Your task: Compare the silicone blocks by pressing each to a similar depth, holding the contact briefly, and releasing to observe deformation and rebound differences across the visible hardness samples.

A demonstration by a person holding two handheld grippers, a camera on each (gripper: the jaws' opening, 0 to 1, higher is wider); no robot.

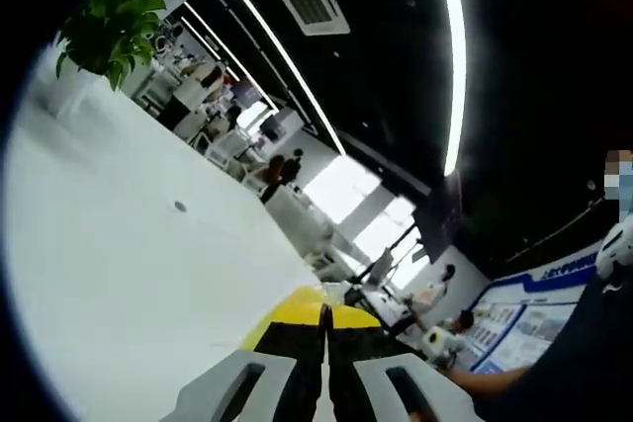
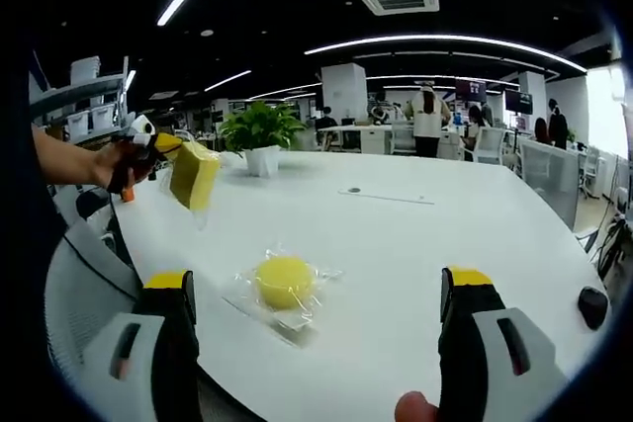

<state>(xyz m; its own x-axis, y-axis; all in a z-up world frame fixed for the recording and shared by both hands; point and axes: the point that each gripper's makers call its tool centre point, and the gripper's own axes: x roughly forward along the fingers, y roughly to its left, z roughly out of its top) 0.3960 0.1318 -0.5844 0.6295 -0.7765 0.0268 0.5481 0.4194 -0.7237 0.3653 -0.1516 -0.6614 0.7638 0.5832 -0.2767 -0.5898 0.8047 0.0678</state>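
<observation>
White office table [image 2: 415, 244] carries one wrapped round yellow silicone block [image 2: 284, 280], lying flat, no long axis, betw the right gripper [image 2: 316, 318] jaws, spread wide, untouched. Left gripper [image 2: 148, 145], lifted off-table, clamps a square yellow block [image 2: 194, 174], face tilted tablewards. Comparison looks early; round sample's press left.

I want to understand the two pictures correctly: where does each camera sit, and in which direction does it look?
Left gripper view: rides on the left tool, jaws closed, tilted up along the white table toward the ceiling; a sleeve at right.
Right gripper view: rides on the open right tool, facing across the table to the round yellow silicone block in clear wrap; a thumb at bottom.
Shared: table, green potted plant.
</observation>
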